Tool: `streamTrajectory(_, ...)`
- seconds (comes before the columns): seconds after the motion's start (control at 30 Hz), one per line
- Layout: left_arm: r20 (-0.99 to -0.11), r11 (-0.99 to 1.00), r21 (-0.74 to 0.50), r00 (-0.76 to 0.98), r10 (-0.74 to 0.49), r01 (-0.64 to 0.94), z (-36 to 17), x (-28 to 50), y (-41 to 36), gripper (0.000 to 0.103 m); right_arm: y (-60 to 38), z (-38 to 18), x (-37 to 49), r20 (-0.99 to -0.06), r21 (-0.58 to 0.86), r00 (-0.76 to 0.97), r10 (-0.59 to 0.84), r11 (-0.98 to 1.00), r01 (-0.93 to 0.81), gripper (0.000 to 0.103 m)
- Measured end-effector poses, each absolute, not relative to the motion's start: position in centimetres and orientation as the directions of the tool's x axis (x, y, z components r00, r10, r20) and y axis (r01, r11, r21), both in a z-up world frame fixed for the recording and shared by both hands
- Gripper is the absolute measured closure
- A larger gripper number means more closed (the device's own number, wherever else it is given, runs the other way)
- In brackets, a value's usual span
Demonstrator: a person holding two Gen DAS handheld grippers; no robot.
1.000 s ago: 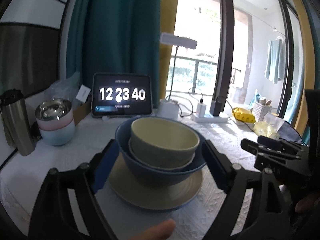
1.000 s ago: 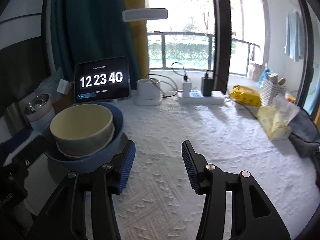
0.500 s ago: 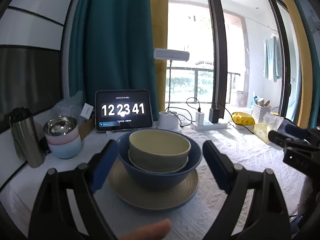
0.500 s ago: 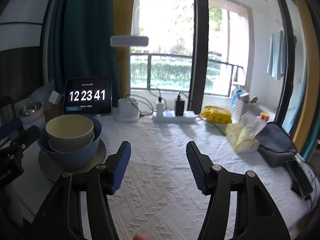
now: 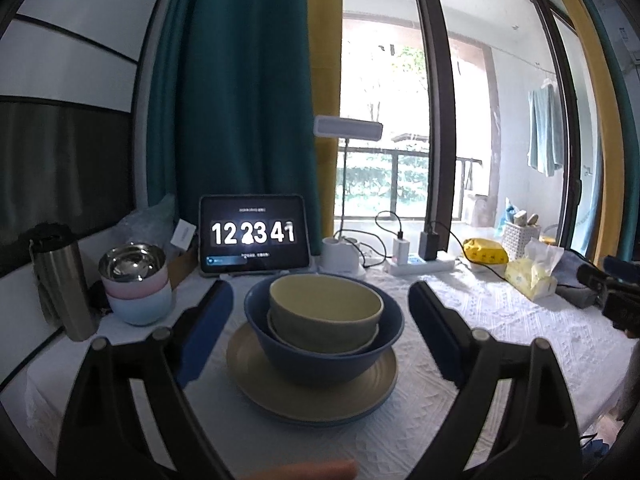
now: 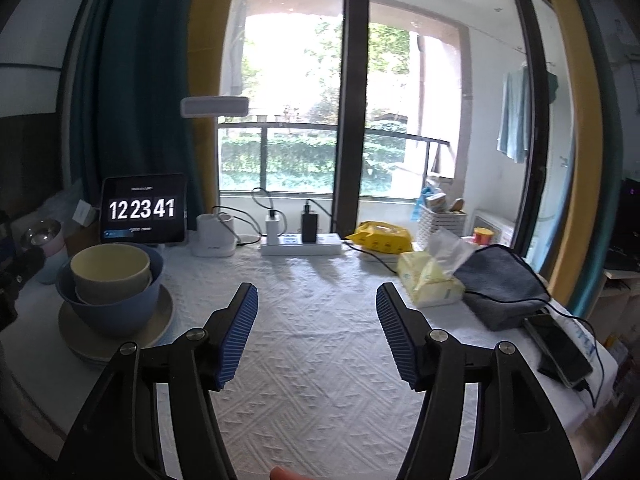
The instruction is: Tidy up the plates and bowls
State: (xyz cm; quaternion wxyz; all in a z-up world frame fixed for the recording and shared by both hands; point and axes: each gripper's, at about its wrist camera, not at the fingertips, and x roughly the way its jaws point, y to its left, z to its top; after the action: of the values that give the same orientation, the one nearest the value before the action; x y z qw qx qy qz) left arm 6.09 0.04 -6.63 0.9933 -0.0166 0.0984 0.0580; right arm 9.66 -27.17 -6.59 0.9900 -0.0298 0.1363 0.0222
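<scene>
1. Left claw [image 5: 320,316]: jaws wide apart, holding nothing, ribbed blue pads on black arms; the bowl stack sits between the fingertips in view, no contact.
2. Right claw [image 6: 317,320]: jaws apart and bare, over open cloth, well apart from the stack at its left.
3. Stack on the counter [image 6: 320,360], left side: flat round beige plate [image 5: 280,392] at the bottom, wide matte blue bowl [image 5: 320,356] on it, smaller cream bowl [image 5: 324,312] nested inside, upright.
4. A thin pale rim shows between the cream and blue bowls; can't tell if it is another bowl.
5. Counter cloth is white, woven with a raised zigzag pattern.
6. Left of the stack: shiny steel bowl [image 5: 132,260] in a pink one in a pale blue one; steel flask [image 5: 60,280] beside them.
7. Behind the stack: tablet [image 5: 254,234] reading 12 23 41, propped upright.
8. Right side: yellow tissue pack [image 6: 430,280], grey soft pouch [image 6: 500,284], black phone [image 6: 558,348] at the edge.
</scene>
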Motion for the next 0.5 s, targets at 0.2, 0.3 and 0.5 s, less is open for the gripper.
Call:
streamTrajectory(0.2,-0.196,0.992,-0.033,0.974,0.111,-0.119,-6.49,5.93,0.60,0.012,-28.17,-6.27,9.03,-0.259,-0.052,0.966,0.007,0.998,-0.021,0.038)
streamTrajectory(0.3,-0.197,0.993,-0.037,0.975,0.103,-0.112,-6.53,5.91,0.58,0.012,-28.39,-6.32,9.04,-0.259,-0.052,0.966,0.003,0.998,-0.017,0.038)
streamTrajectory(0.5,-0.199,0.993,-0.037,0.975,0.098,-0.108,-6.58,5.87,0.54,0.012,-28.44,-6.57,9.37,-0.270,-0.045,0.963,0.014,0.999,-0.028,0.038)
